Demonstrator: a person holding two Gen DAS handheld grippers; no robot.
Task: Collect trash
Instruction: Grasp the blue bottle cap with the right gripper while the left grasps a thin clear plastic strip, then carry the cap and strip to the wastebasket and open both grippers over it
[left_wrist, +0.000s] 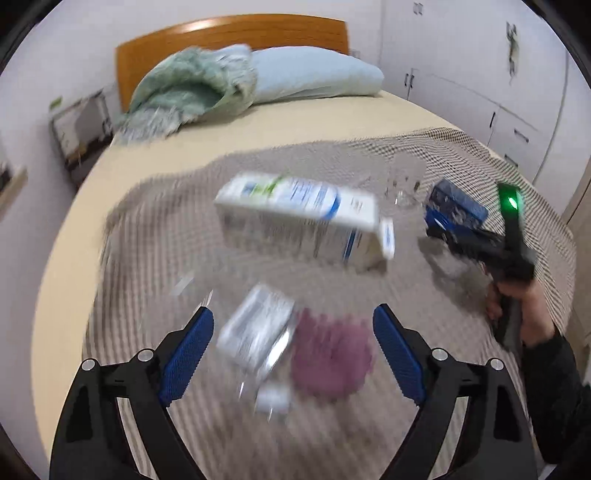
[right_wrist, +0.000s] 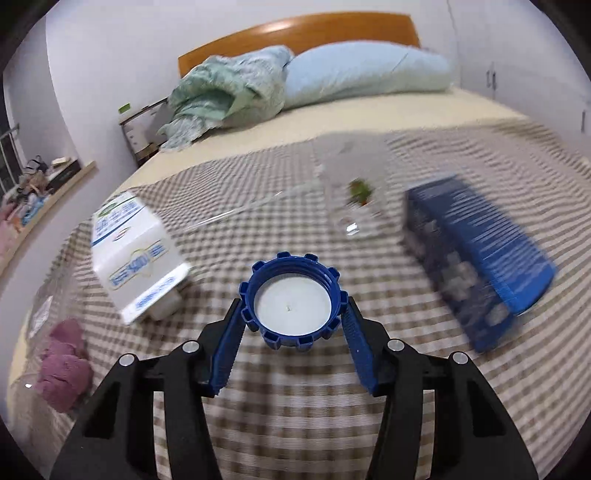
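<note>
A blue bottle cap, white inside, is sitting clenched between the right hand-held gripper pads, above the bed's checked blanket. At ten o'clock a white carton is lying; at two o'clock, a blue box. The left hand-held gripper is hanging released, grasping nothing, over a blurred clear packet and purple cloth.

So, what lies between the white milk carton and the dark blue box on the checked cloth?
In the right wrist view, a blue ridged cap between the right gripper's pads.
</note>
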